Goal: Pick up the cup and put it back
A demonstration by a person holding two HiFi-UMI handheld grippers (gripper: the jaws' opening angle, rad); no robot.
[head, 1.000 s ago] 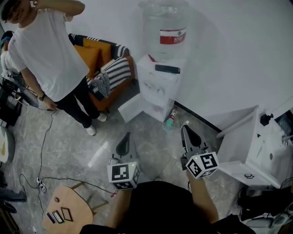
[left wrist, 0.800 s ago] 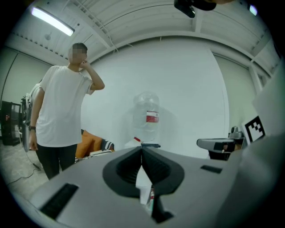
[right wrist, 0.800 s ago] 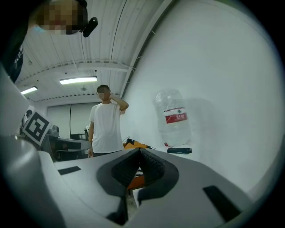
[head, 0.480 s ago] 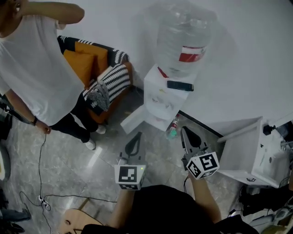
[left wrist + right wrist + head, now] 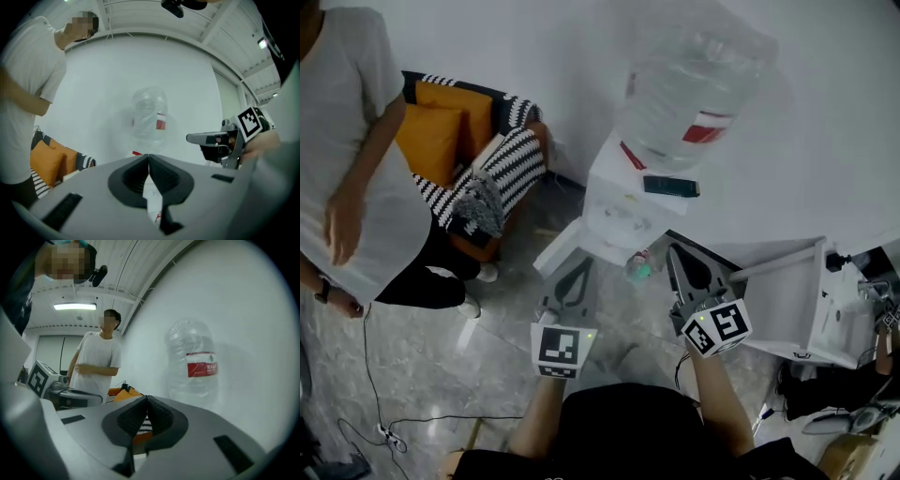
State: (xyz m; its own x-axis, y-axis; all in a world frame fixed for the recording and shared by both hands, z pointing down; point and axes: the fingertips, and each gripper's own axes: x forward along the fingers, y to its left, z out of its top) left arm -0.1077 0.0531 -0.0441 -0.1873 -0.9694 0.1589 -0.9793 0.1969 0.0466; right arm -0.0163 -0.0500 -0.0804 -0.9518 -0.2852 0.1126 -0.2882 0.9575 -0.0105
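White water dispenser [image 5: 619,202] ahead of left gripper [image 5: 581,270], right gripper [image 5: 677,255]; both closed, empty; cup not discernible.

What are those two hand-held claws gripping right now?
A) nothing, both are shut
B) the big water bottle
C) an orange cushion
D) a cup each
A: in their own views the left gripper and the right gripper are both shut, with nothing between them.
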